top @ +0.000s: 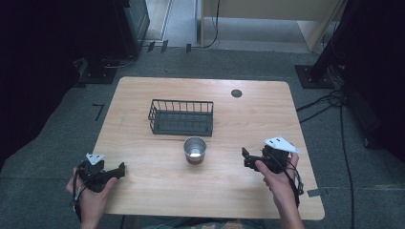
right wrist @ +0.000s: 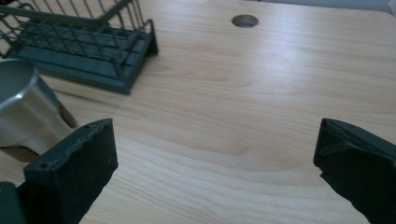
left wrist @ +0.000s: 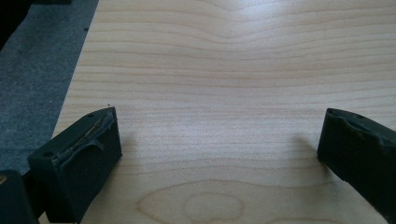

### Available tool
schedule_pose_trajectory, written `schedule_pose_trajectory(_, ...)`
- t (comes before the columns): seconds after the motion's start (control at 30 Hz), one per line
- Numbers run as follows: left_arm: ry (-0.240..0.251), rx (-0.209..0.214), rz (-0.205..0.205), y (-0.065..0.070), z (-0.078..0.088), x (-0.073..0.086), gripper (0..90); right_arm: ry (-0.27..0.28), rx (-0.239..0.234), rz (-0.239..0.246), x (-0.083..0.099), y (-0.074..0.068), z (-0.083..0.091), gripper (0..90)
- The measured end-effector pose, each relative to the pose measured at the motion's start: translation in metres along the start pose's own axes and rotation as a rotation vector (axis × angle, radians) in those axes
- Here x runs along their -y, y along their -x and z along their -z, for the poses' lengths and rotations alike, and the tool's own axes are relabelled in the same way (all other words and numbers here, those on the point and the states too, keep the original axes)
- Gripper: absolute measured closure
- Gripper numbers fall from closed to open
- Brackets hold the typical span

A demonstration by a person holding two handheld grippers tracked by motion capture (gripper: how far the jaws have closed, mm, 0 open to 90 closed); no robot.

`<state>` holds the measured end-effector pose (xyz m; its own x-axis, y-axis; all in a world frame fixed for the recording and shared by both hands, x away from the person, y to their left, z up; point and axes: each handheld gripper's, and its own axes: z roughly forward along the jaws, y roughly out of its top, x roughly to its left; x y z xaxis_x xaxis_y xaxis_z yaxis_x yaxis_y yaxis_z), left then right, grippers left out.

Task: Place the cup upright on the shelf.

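Left claw (top: 119, 169) lying low at the counter (top: 143, 95) near edge, released, right claw (top: 246, 157) hovering released beside the steel cup (top: 195, 150), both hands gripping from below

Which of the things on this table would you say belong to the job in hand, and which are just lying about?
Job in hand:
- metal cup, upright, nearest the grippers
- wire basket just behind it
- left hand-held gripper and right hand-held gripper, both open and holding nothing

Just there:
- cable hole in the table
- cables on the floor
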<state>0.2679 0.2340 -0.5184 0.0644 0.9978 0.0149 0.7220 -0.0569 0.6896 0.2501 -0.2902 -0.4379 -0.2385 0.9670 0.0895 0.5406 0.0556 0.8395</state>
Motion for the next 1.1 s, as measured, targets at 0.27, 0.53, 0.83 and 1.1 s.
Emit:
schedule_pose_trajectory(0.27, 0.0, 0.0, 0.0, 0.0, 0.0, 0.0, 0.0, 0.007, -0.073, 0.04, -0.011, -0.036, -0.015, 0.0)
schedule_pose_trajectory(0.53, 0.0, 0.0, 0.0, 0.0, 0.0, 0.0, 0.0, -0.002, -0.148, 0.089, -0.015, -0.071, -0.027, 0.0)
schedule_pose_trajectory(0.83, 0.0, 0.0, 0.0, 0.0, 0.0, 0.0, 0.0, -0.009, -0.21, 0.123, -0.019, -0.099, -0.037, 0.0)
schedule_pose_trajectory(1.1, 0.0, 0.0, -0.001, 0.0, 0.0, 0.0, 0.0, -0.024, -0.278, 0.142, -0.019, -0.126, -0.047, 0.0)
